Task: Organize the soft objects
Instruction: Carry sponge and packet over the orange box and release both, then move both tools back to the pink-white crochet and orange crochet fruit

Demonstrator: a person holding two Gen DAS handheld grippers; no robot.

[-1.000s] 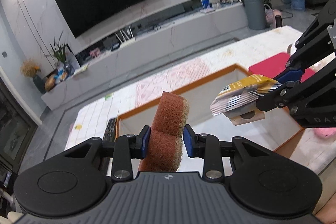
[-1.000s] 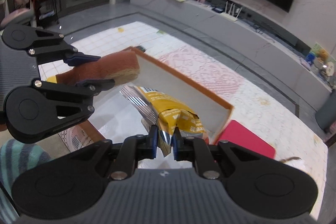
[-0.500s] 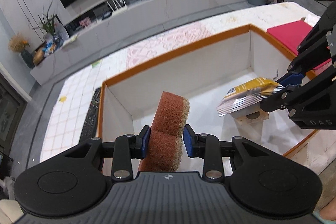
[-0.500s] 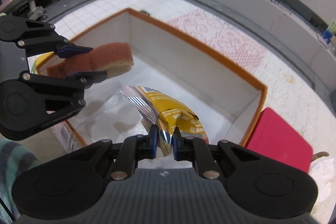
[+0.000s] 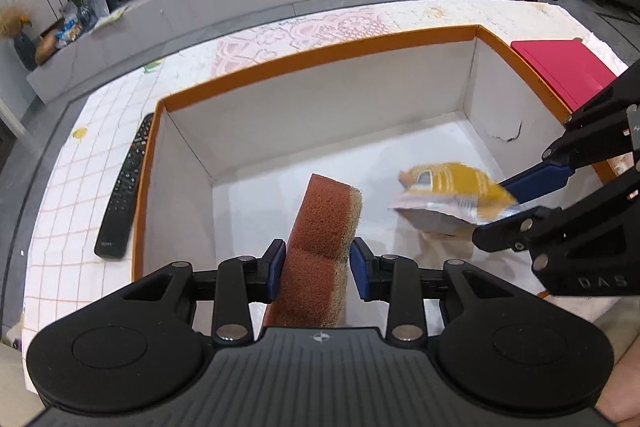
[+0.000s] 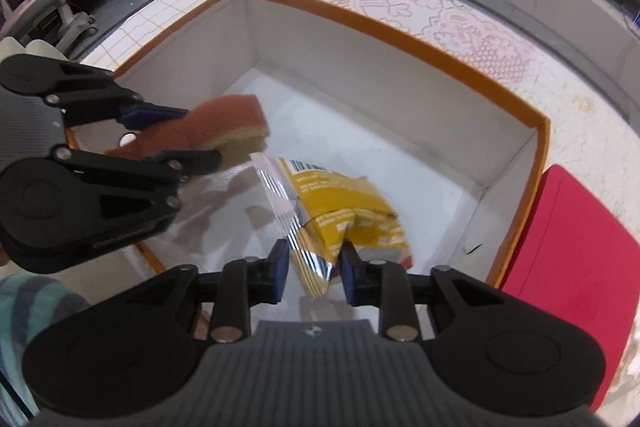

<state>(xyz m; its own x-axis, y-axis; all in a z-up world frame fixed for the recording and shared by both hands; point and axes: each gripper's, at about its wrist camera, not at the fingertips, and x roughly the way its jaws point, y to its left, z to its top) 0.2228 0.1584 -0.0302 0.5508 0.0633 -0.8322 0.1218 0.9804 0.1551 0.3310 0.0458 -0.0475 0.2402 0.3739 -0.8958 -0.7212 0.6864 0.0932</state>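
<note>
My left gripper (image 5: pixel 318 269) is shut on a brown sponge (image 5: pixel 324 227) with a tan edge, held upright over the near part of a white box with an orange rim (image 5: pixel 320 57). The sponge also shows in the right wrist view (image 6: pixel 224 125). My right gripper (image 6: pixel 312 269) has its jaws parted around a yellow and silver snack bag (image 6: pixel 340 211), which hangs blurred between the fingers over the box floor. The bag shows in the left wrist view (image 5: pixel 448 193) at the right gripper's fingertips. The box (image 6: pixel 440 57) is otherwise empty.
A black remote control (image 5: pixel 126 187) lies on the tiled tablecloth left of the box. A red flat pad (image 5: pixel 560 71) lies right of the box, also in the right wrist view (image 6: pixel 568 259). A small dark mark (image 5: pixel 508 137) is on the box's right wall.
Both grippers have moved down and forward into the box. The right gripper's jaws have opened wider and the snack bag now looks blurred and loose between them. The sponge stays clamped.
</note>
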